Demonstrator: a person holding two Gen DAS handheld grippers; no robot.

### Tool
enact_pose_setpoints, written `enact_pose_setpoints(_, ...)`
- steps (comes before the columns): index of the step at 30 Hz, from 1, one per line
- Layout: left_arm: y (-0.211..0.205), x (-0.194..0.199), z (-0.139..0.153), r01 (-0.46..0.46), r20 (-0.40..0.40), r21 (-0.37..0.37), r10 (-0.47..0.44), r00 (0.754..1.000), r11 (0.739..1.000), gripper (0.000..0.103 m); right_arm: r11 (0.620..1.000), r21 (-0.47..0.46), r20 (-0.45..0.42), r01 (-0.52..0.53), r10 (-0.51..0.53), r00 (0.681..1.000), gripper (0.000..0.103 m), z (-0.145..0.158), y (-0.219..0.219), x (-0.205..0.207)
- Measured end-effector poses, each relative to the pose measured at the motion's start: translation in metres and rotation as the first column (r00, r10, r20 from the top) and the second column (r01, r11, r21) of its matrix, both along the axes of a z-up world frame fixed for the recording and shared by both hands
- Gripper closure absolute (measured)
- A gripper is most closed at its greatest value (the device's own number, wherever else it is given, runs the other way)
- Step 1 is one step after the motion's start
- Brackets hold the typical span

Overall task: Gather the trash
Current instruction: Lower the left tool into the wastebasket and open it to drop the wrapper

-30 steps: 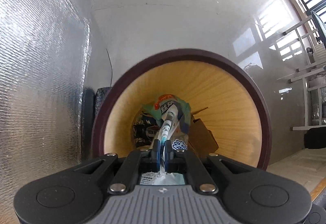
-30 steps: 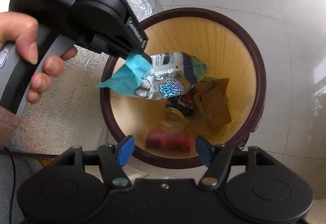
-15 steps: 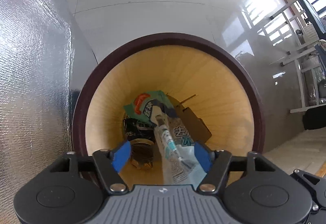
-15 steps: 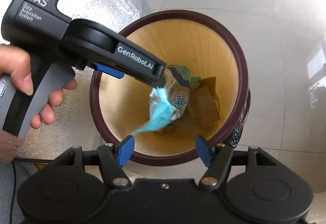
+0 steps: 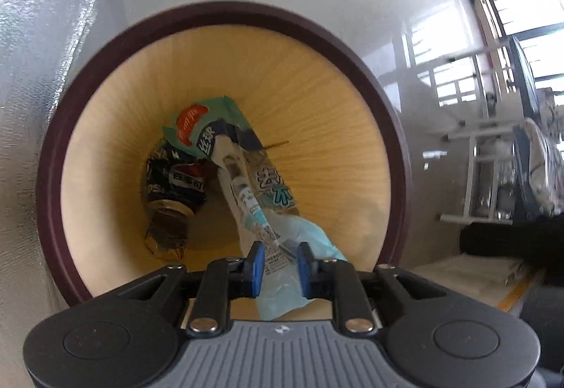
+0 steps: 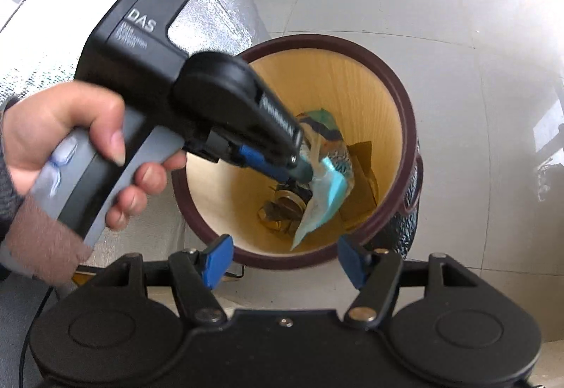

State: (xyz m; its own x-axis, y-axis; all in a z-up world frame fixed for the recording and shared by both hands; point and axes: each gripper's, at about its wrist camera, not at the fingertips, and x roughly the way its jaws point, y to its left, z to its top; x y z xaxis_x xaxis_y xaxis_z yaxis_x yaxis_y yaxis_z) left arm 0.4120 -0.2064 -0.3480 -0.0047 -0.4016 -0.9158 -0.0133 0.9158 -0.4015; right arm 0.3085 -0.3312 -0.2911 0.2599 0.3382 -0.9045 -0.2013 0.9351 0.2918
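Left hand-held gripper (image 5: 277, 259): jaws just closing, pads flanking but not pinching the teal wrapper (image 5: 278, 208) (inside the bin)
Right hand-held gripper (image 6: 286, 259): spread wide, empty
Bin (image 5: 225, 18): holds crushed can (image 5: 174, 187), cardboard (image 6: 363, 190)

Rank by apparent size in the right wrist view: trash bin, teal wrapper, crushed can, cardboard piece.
1. trash bin
2. teal wrapper, nearer the camera than the rest, so its lead is unsure
3. cardboard piece and crushed can: both partly hidden, too close to rank
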Motion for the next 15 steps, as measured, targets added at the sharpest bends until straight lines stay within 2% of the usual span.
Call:
enact_pose_setpoints(2,0.004,0.002,0.006,-0.05,0.009,-0.008,0.05,0.999,0.999,0.063,1.0,0.011,0.005,0.004,-0.004,1.0,0.036,0.001,-0.004,-0.002)
enact_pose_setpoints(4,0.009,0.007,0.011,-0.104,0.022,-0.043,0.105,0.994,0.994,0.063,1.0,0.02,0.013,0.015,-0.015,1.0,0.036,0.001,-0.01,-0.002)
enact_pose_setpoints(5,0.008,0.008,0.014,-0.103,0.053,-0.033,0.105,0.993,0.994,0.064,1.0,0.024,0.016,0.02,-0.02,1.0,0.036,0.0,-0.011,-0.001)
enact_pose_setpoints(7,-0.002,0.009,0.02,-0.051,0.135,0.013,0.049,0.99,0.999,0.065,0.999,0.033,0.02,0.034,-0.034,0.999,0.036,-0.001,-0.015,0.001)
enact_pose_setpoints(8,-0.009,0.009,0.017,-0.015,0.148,0.033,0.01,0.989,0.999,0.065,0.999,0.037,0.02,0.039,-0.04,0.999,0.037,-0.001,-0.015,0.001)
enact_pose_setpoints(10,-0.023,0.008,0.005,0.069,0.112,0.079,-0.078,0.991,0.994,0.065,0.998,0.042,0.018,0.046,-0.047,0.999,0.038,-0.003,-0.017,0.001)
enact_pose_setpoints(13,-0.041,0.0,-0.016,0.201,0.059,0.219,-0.219,0.974,0.955,0.067,0.998,0.047,0.008,0.048,-0.049,0.999,0.038,-0.004,-0.021,-0.001)
enact_pose_setpoints(15,-0.044,-0.005,-0.027,0.246,0.032,0.28,-0.265,0.964,0.928,0.067,0.998,0.045,0.003,0.042,-0.042,0.999,0.039,-0.003,-0.02,-0.002)
